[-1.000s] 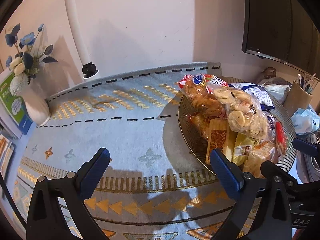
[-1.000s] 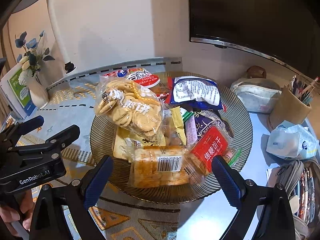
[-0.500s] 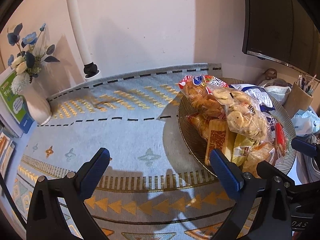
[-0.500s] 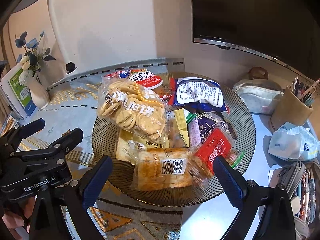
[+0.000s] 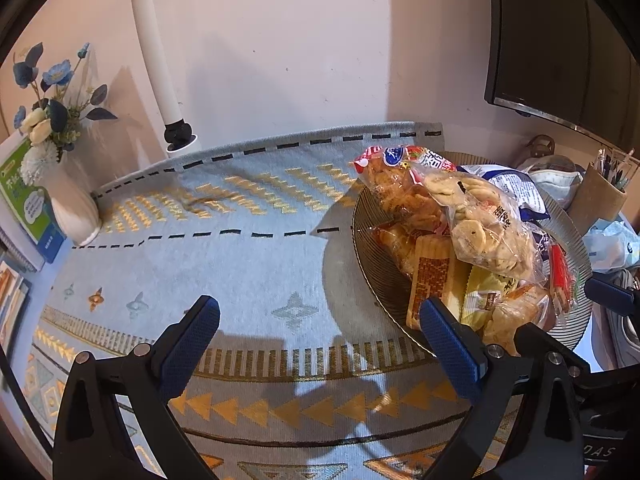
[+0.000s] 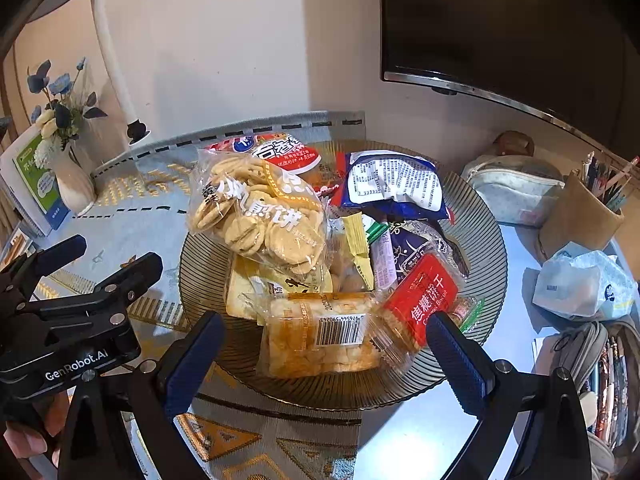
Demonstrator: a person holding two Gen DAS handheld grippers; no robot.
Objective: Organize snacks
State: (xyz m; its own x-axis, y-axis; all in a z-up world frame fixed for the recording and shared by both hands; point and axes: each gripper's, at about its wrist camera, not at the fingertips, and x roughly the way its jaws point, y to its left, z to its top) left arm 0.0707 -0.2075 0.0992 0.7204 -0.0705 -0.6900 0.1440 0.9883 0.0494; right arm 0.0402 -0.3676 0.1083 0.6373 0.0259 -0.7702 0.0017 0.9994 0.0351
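Note:
A ribbed glass plate (image 6: 486, 240) holds a heap of snack packs: a clear bag of round crackers (image 6: 260, 220), a blue-and-white bag (image 6: 394, 184), a red biscuit pack (image 6: 430, 300) and a clear pack with a barcode (image 6: 320, 334). My right gripper (image 6: 324, 356) is open just in front of the barcode pack, holding nothing. My left gripper (image 5: 320, 336) hangs open over the blue patterned cloth (image 5: 240, 248), left of the plate (image 5: 370, 272). The cracker bag (image 5: 484, 224) tops the heap there. The left gripper (image 6: 64, 264) also shows at the left of the right wrist view.
A white vase of blue flowers (image 5: 60, 168) and a green book (image 5: 24, 204) stand at the far left. A white lamp pole (image 5: 156, 60) rises at the back. A dark monitor (image 6: 500, 28), pencil case (image 6: 512, 192), pen cup (image 6: 580, 216) and tissue pack (image 6: 580, 284) crowd the right.
The right gripper has eased closer to the plate, so the snacks sit slightly lower and larger in its view. The left gripper has barely shifted. Both stay open.

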